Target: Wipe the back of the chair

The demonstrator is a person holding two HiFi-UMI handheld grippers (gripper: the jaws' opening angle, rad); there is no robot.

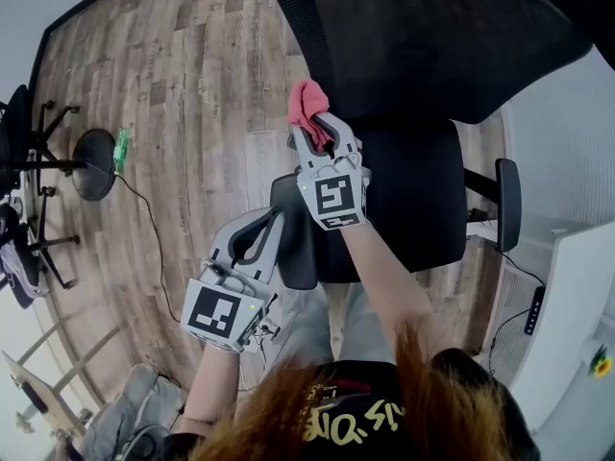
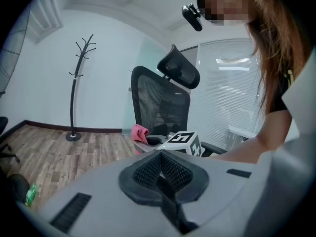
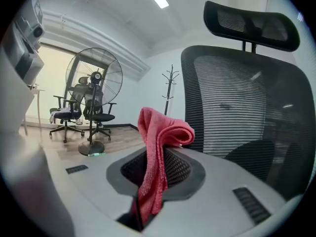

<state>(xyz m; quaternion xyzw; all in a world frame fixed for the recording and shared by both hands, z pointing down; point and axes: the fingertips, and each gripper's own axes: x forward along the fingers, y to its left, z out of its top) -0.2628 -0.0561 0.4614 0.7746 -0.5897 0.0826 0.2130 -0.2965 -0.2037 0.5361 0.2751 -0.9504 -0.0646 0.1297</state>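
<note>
From where I stand, the wiping looks about to start. The right gripper [image 1: 320, 134] has its jaws pressed onto a pink cloth [image 1: 308, 104], which stands up in a folded bunch above them. It holds the cloth up by the left edge of the chair's mesh back [image 1: 432, 36]. The right gripper view shows the mesh just behind the cloth, but I can't say for sure that cloth and mesh are touching.

The left gripper [image 1: 267, 224] hangs lower, by the front corner of the seat [image 1: 413, 200]. Its jaws are pressed together with nothing between them, so it has no part in the job for now.

I'd say the next move calls for pressing the bunched cloth flat against the mesh and drawing it across in strokes, then working up toward the headrest [image 3: 252, 21]. The mesh will likely give a little, and the chair may roll or turn under the push. The idle gripper could steady it at the seat or frame.

For room, the wooden floor [image 1: 192, 94] to the left is open, apart from a fan's round base [image 1: 94, 164] and its cable well off to the side. The right is tighter. The armrest [image 1: 507, 203] sits close to white furniture [image 1: 567, 305], so sweeps that way need care.
</note>
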